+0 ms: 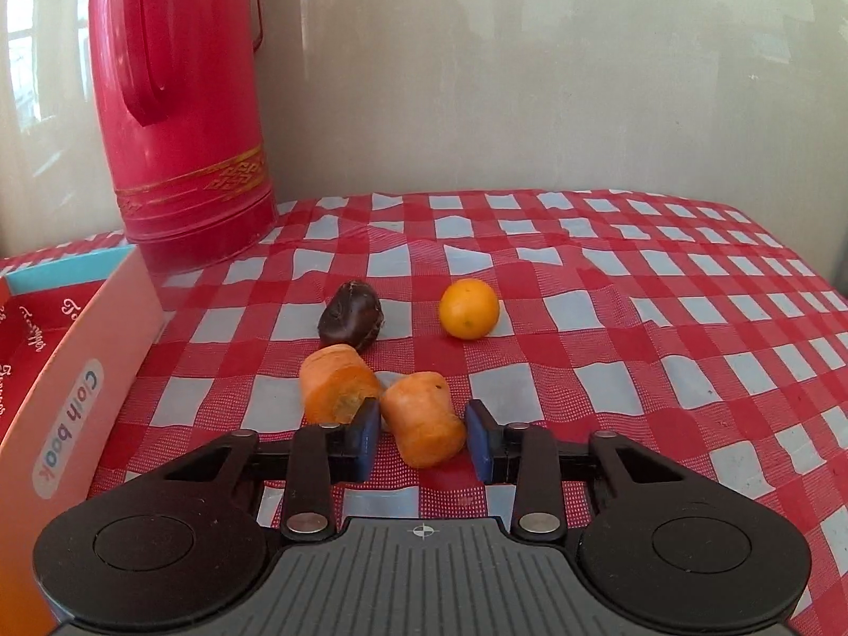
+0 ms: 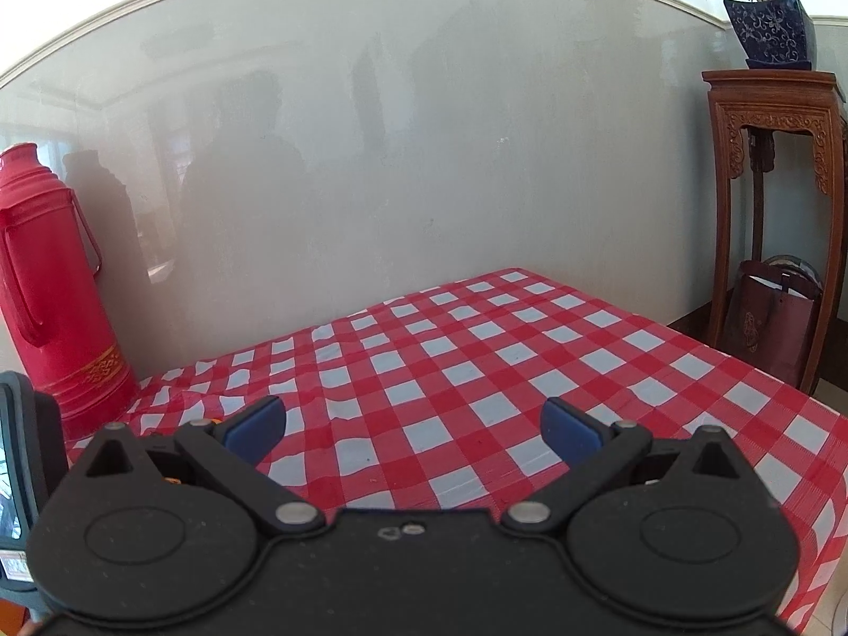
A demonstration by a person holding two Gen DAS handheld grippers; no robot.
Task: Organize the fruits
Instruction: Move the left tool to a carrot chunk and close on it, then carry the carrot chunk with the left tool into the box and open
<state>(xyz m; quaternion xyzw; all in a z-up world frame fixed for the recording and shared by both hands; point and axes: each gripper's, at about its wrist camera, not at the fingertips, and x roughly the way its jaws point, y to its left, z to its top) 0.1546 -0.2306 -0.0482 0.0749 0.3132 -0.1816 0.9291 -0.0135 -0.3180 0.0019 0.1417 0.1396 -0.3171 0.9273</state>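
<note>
A woven red-and-white checked tablecloth with slight wrinkles fills the lower half of the frame. At upper left stands a glossy red thermos with gold banding. The box at left looks like smooth printed cardboard. The carrot pieces show matt, rough skin; the date-like fruit is shiny and wrinkled; the orange is finely dimpled

Home, checked tablecloth, red thermos
</note>
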